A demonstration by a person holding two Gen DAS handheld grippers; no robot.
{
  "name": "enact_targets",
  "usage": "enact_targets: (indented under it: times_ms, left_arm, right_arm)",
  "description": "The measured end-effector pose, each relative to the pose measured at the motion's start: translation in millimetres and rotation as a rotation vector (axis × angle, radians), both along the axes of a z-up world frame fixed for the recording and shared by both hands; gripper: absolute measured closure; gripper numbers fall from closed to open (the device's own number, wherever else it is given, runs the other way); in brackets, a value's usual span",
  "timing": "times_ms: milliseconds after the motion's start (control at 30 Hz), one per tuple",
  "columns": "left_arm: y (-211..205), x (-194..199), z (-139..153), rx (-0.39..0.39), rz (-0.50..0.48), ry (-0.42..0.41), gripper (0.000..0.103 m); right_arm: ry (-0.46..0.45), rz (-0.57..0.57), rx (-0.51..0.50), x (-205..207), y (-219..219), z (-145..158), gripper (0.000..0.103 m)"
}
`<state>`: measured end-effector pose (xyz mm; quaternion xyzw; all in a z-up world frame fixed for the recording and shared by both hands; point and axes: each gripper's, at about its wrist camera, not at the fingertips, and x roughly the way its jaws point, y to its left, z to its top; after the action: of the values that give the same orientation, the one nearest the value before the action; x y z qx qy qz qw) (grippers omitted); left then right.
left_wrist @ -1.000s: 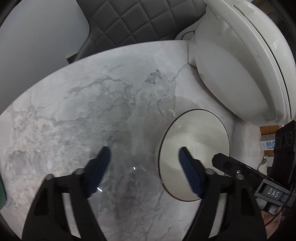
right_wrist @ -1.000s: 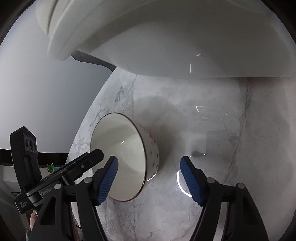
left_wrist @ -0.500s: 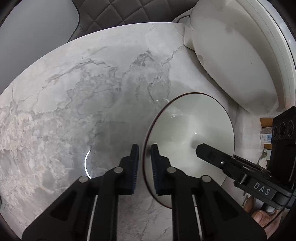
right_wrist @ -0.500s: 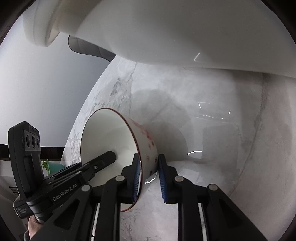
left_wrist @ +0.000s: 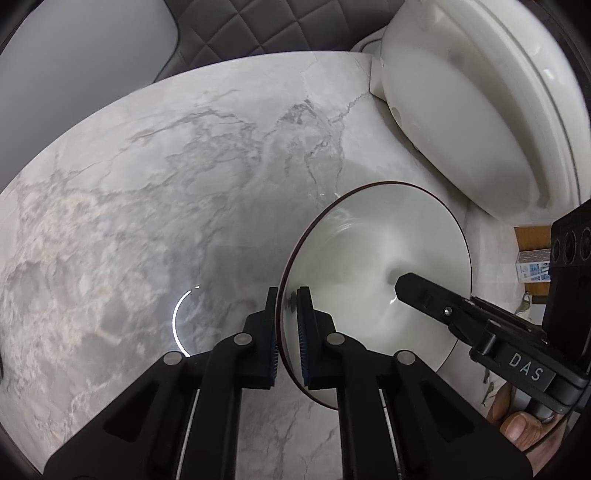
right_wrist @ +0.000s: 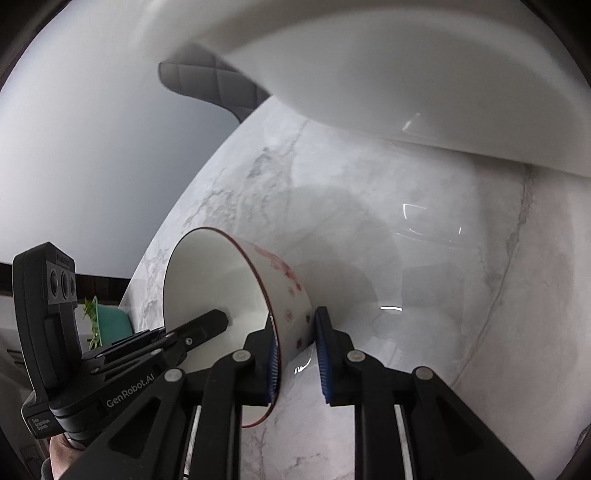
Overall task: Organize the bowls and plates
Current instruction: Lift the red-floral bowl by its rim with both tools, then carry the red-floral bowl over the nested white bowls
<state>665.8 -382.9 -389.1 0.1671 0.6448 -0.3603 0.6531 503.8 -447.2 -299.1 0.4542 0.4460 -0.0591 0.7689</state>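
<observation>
A white bowl (left_wrist: 373,258) with a dark red rim and red flower spots on its outside (right_wrist: 218,284) is held over the marble table (left_wrist: 147,206). My left gripper (left_wrist: 287,328) is shut on the bowl's left rim, one pad inside and one outside. My right gripper (right_wrist: 295,343) is shut on the opposite rim wall. Each gripper's black finger shows inside the bowl in the other's view. The bowl looks lifted and tilted above the table (right_wrist: 424,295).
A large white oval dish (left_wrist: 465,122) stands on edge at the table's back right and fills the top of the right wrist view (right_wrist: 369,66). A grey quilted chair (left_wrist: 258,29) stands behind the table. A small carton (left_wrist: 532,266) lies off the right edge.
Both grippers closed from wide open onto opposite rims of the bowl, and the bowl has since risen from the table with them.
</observation>
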Motion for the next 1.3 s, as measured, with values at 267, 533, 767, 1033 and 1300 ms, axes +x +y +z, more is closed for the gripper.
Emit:
enact_targets:
  times_ms: [267, 533, 767, 1033, 1300]
  left_arm:
    - [50.5, -3.7, 43.5, -0.028, 0.065, -0.028, 0.096]
    - [125.3, -17.0, 80.7, -0.051, 0.147, -0.067, 0.096]
    - [196.2, -33.5, 96.5, -0.073, 0.239, -0.079, 0.096]
    - [269.9, -53.6, 110.7, -0.103, 0.34, -0.076, 0.095]
    - [324.5, -74.0, 126.9, -0.112, 0.399, -0.08, 0.093]
  right_arm:
    - [-0.039, 0.084, -0.049, 7.7, 31.8, 27.0, 0.084]
    - [-0.086, 0.198, -0.082, 7.5, 83.5, 56.1, 0.084]
    - [-0.116, 0.321, -0.084, 5.3, 136.6, 69.2, 0.084]
    - [-0.135, 0.451, -0.046, 1.2, 189.2, 77.9, 0.084]
    - [-0.157, 0.541, -0.048, -4.7, 231.6, 92.4, 0.083]
